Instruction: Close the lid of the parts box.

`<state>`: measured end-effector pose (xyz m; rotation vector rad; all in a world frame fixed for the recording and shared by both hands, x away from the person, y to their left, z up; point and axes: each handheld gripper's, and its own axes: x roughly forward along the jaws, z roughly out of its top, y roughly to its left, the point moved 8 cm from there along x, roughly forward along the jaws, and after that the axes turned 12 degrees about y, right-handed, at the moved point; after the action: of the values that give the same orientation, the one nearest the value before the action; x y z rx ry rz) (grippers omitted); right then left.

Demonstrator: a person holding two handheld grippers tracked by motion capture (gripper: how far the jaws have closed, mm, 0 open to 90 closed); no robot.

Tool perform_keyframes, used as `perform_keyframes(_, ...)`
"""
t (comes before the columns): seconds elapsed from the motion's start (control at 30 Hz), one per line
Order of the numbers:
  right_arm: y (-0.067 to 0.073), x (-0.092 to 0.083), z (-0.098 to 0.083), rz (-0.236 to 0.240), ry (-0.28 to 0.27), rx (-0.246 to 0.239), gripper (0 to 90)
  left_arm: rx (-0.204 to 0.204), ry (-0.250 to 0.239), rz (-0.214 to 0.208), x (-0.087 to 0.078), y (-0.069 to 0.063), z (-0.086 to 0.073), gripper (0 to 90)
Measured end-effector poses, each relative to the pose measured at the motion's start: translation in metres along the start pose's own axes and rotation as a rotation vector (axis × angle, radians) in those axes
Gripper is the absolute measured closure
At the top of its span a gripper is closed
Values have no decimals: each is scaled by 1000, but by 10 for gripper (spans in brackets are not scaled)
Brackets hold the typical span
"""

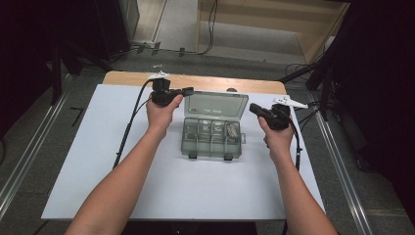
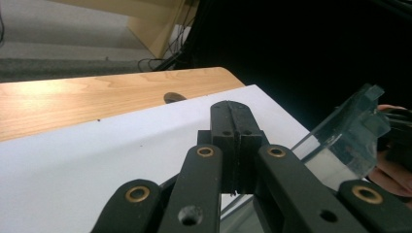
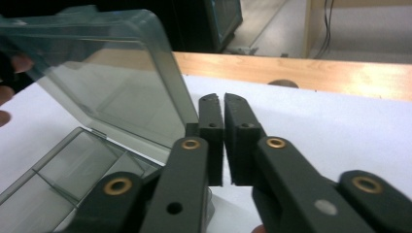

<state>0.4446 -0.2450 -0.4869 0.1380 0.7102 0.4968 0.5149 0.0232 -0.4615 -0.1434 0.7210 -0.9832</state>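
Note:
A clear grey compartment box sits open in the middle of the white sheet, its lid standing up at the back. Small parts lie in some of its compartments. My left gripper hovers at the lid's far left corner, jaws shut with nothing between them; the lid shows just to its right. My right gripper is level with the lid's right edge, jaws shut and empty. The lid and the box base lie just beside its left jaw.
The white sheet covers most of the wooden table, which has a round hole near its back edge. A cable trails from the left gripper across the sheet. Metal rails run along both table sides.

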Motion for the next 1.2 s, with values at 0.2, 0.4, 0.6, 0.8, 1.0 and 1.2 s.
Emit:
perform_keyframes(0.2, 8, 1, 7, 45, -7, 40, 879, 7, 11, -29, -2, -6, -8, 893)
perform_keyframes(0.4, 13, 2, 4, 51, 6, 38, 879, 24, 21, -33, -8, -14, -16, 894)
perform_keyframes(0.6, 19, -3, -2, 68, -4, 30, 878, 40, 34, -44, -13, -21, -26, 894)
perform_keyframes(0.8, 26, -13, -8, 76, -16, 5, 877, 66, 54, -62, -19, -31, -41, 893)
perform_keyframes(1.0, 32, -19, -21, 67, -14, -19, 877, 88, 71, -72, -23, -43, -61, 893)
perform_keyframes(1.2, 44, -23, -40, 60, 3, -60, 877, 115, 84, -58, -28, -51, -84, 893)
